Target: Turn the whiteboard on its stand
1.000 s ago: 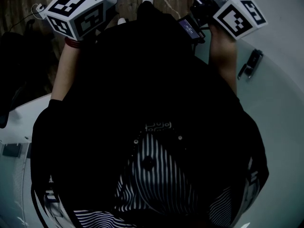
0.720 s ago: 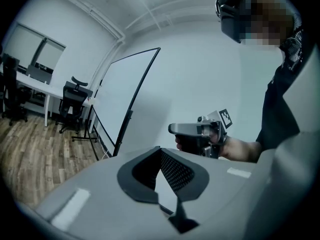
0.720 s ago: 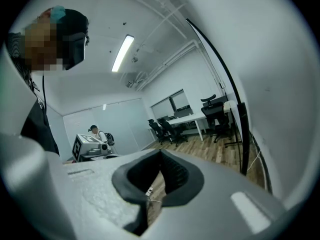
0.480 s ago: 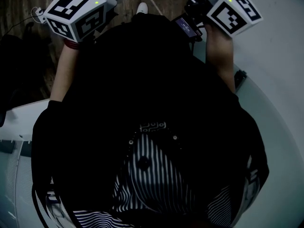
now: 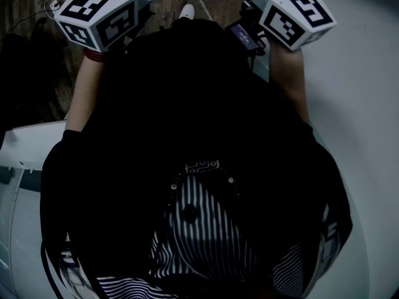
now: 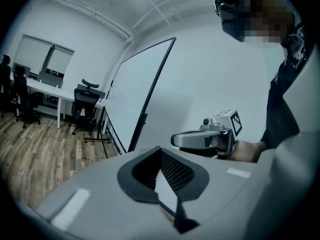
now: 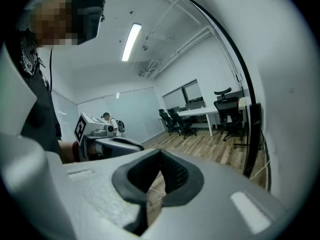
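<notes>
**Position.** We find the whiteboard [image 6: 132, 94] upright on its stand [image 7: 253, 134] on the wooden floor [image 6: 45, 139]. Its black-framed edge is turned towards the left gripper [image 6: 160, 151]. In the right gripper view the panel fills the right side, near the right gripper [image 7: 160, 154]. Neither gripper touches the board, and we judge that the turn has not yet begun.

**Gripper condition.** Both pairs of jaws are pressed together at the tips, with nothing between them.

**Risks noted.**
1. Closed jaws cannot take hold of the frame. If the person pushes on the smooth panel with closed tips, we expect the tips to skid across it and perhaps mark the surface without turning it.
2. A push placed near the post may shift the whole stand across the floor instead of swinging the panel. We cannot tell whether the feet have castors.
3. A pale cable [image 7: 257, 172] lies on the floor by the foot of the stand. If the stand moves, the cable could catch there.
4. The person stands close to the panel. If it swings freely, its far edge could strike the body or the other gripper.
5. An office chair [image 6: 84, 104] stands well apart beyond the board. We rate it a minor concern.
</notes>
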Action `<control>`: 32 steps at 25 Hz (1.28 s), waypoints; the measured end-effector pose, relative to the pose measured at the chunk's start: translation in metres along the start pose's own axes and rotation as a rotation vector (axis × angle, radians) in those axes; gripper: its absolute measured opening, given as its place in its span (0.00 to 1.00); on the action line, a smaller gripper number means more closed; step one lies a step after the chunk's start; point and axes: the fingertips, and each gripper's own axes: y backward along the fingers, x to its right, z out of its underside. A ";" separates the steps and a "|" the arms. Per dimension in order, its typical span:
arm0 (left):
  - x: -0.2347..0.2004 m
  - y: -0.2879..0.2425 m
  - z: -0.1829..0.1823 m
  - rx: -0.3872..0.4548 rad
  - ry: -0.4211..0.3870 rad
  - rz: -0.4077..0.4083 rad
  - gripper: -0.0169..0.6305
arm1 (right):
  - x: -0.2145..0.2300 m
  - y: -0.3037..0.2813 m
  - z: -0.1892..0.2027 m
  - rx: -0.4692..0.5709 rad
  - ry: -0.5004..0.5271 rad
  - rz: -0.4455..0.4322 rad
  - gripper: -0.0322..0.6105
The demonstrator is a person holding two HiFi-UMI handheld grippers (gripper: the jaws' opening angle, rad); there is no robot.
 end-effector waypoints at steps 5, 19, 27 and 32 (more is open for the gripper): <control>0.003 0.002 0.011 -0.015 0.022 0.009 0.03 | -0.001 0.002 0.007 -0.008 -0.021 -0.002 0.05; 0.012 0.010 -0.001 -0.018 0.064 0.055 0.03 | 0.009 0.004 -0.005 -0.001 -0.050 0.005 0.05; 0.015 -0.014 -0.014 0.010 0.019 0.170 0.03 | 0.013 0.010 -0.011 0.032 -0.024 0.090 0.05; 0.024 -0.033 -0.026 0.029 -0.054 0.258 0.03 | 0.021 0.025 -0.015 0.081 -0.016 0.171 0.05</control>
